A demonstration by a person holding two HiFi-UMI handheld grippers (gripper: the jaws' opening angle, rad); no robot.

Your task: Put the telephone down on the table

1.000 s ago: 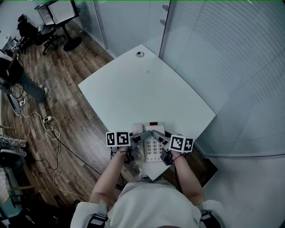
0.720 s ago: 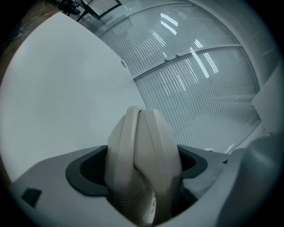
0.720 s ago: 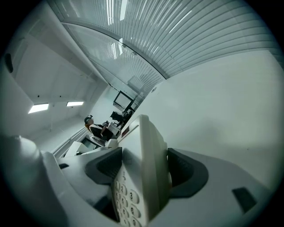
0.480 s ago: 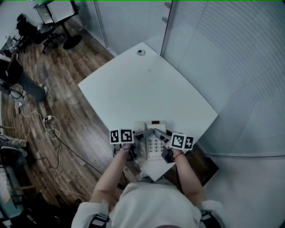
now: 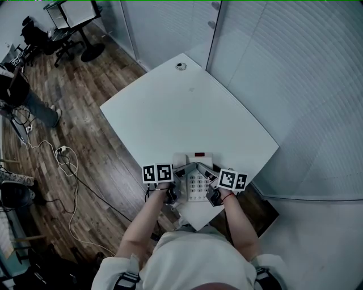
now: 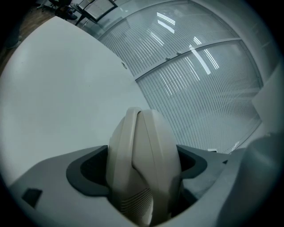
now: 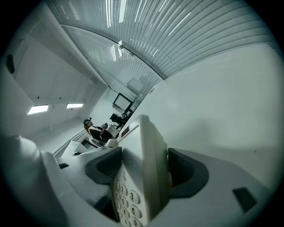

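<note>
Two grippers, both clamped on the phone.

- The left gripper has its jaws closed on the handset at the phone's left side. There is one jaw on each face of the rounded shell, and a ribbed grille shows low between them.
- The right gripper has its jaws closed across the phone's right edge. The keypad with numbered keys shows beside the jaw on the left of that view.
- Both gripper views show the pads tight on plastic.

Phone location: at the near corner of the table, keypad up, with a small dark-red window at its far end. Can't tell from the head view whether the base touches the tabletop or hangs just above it.

Surroundings:
- A small round fitting sits at the table's far corner.
- A ribbed glass wall runs beside the table's right edge and far side.
- The wood floor lies off the left edge, with cables on it.
- A desk with chairs stands well off beyond the far-left.
</note>
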